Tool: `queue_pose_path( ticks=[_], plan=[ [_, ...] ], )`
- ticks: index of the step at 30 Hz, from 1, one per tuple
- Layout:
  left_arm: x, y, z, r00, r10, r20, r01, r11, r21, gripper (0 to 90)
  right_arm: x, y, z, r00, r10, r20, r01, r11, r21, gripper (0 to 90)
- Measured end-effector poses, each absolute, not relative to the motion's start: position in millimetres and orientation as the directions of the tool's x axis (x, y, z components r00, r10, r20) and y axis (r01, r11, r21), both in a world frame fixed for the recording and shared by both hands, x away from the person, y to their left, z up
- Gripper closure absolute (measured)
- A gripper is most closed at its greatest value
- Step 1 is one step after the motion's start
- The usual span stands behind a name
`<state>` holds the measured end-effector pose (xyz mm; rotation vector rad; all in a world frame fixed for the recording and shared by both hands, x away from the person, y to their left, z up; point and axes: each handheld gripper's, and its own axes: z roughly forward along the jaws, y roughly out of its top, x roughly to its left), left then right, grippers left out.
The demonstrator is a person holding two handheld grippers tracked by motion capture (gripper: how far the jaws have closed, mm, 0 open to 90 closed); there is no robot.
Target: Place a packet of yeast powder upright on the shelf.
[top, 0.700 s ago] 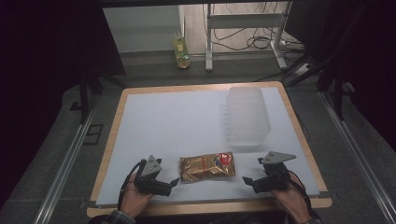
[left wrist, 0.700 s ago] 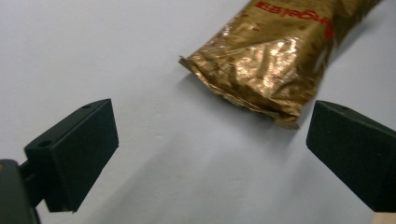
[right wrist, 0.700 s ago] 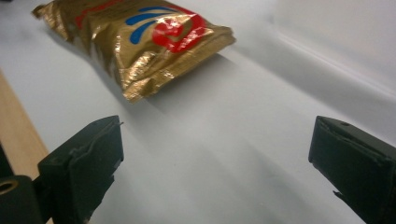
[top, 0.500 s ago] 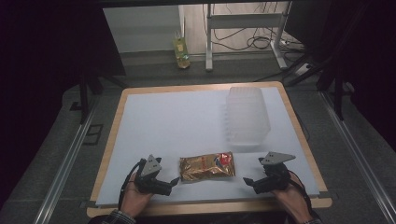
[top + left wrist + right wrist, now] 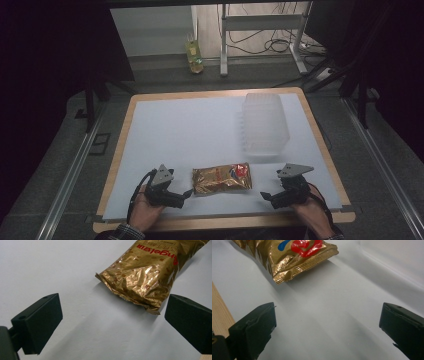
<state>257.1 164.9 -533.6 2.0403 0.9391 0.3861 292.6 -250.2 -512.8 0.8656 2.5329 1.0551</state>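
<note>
Holding a gripper in each hand, we flank a gold foil snack bag lying flat near the front edge of the white worktop. The left gripper and right gripper both have jaws apart, empty. To grasp well, we judge each should close on a crimped end seam, gently.

Both tongs, left and right, low, jaws wide apart.
</note>
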Motion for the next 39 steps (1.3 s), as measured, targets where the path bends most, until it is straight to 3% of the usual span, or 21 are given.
queue_pose_path(
  ticks=[7,15,23,39],
  plan=[
    [258,167,-529,0.673,0.735,-0.081,0.491,-0.363,0.792,3.9,293,-250,-513,-0.785,0.62,-0.014,0.428,0.558,0.711,1.1],
    [255,167,-522,0.698,0.71,-0.089,0.464,-0.354,0.812,25.7,293,-250,-514,-0.781,0.624,-0.017,0.434,0.562,0.705,1.1],
    [256,158,-518,0.713,0.695,-0.086,0.453,-0.365,0.813,31.8,293,-249,-514,-0.78,0.626,-0.023,0.433,0.566,0.701,1.1],
    [259,140,-514,0.722,0.69,-0.049,0.437,-0.401,0.805,70.5,293,-248,-515,-0.781,0.624,-0.037,0.431,0.58,0.692,1.1]
  ],
)
